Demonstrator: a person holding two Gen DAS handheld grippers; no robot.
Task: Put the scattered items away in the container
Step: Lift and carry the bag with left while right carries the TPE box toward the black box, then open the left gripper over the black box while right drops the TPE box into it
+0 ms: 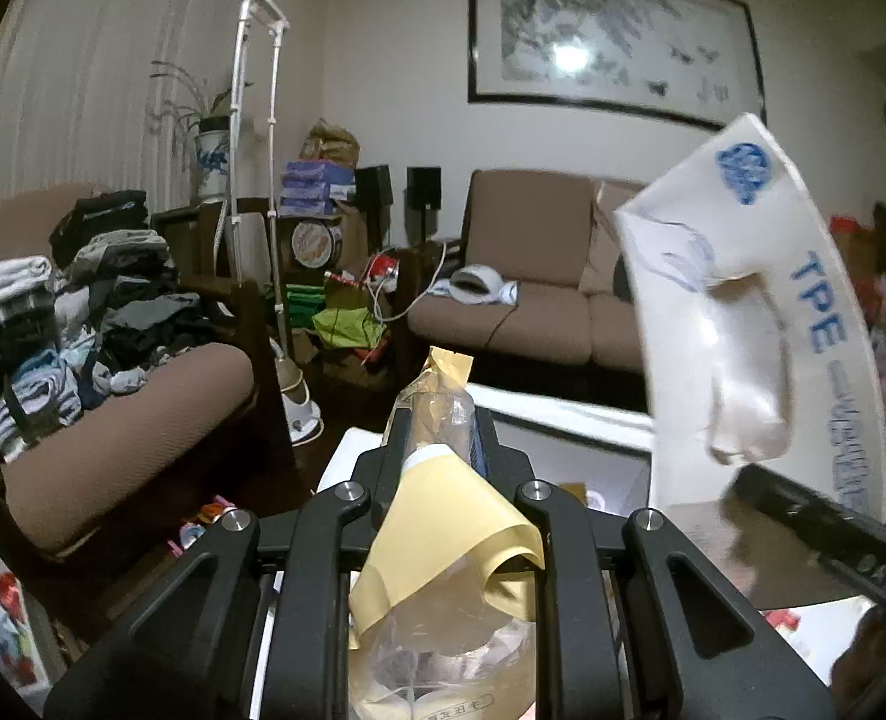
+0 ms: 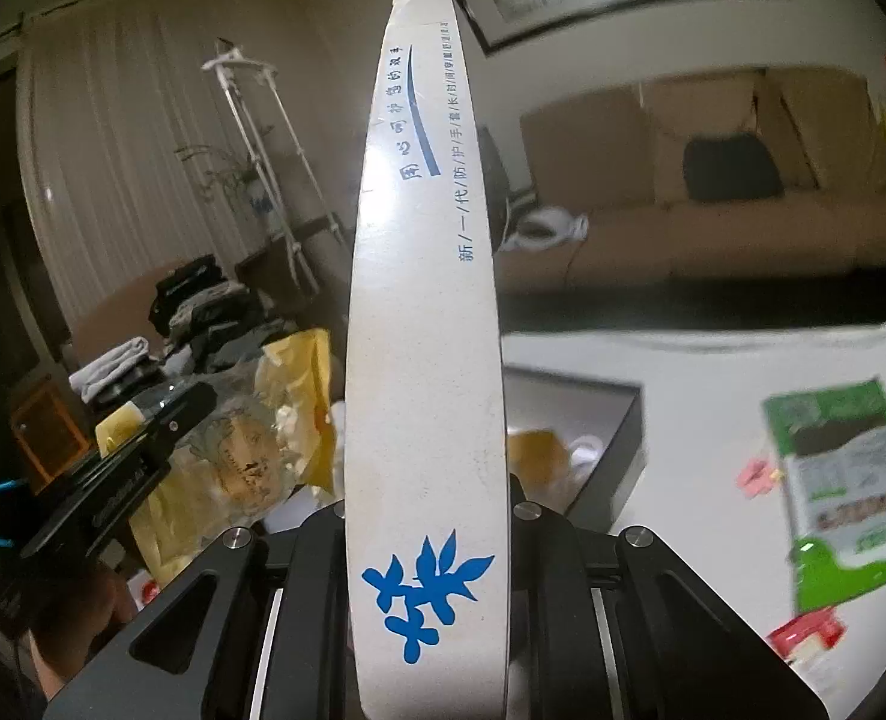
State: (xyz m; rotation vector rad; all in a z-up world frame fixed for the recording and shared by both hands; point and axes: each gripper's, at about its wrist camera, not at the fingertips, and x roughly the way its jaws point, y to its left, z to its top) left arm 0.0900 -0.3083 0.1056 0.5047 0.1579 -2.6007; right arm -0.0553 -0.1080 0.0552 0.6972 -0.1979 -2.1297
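My left gripper (image 1: 437,420) is shut on a clear plastic snack bag with yellow paper (image 1: 443,516), held up in the air; the bag also shows at the left of the right wrist view (image 2: 245,450). My right gripper (image 2: 425,492) is shut on a white glove box with blue print (image 2: 425,312), held upright; the box shows at the right of the left wrist view (image 1: 755,312). Below and between them is a dark open container (image 2: 617,438) with items inside, on a white table (image 2: 713,372).
On the table lie a green and white packet (image 2: 845,480), a pink clip (image 2: 755,477) and a red item (image 2: 803,636). Behind are a brown sofa (image 1: 539,276), an armchair piled with clothes (image 1: 83,312), a white stand (image 1: 257,180) and floor clutter.
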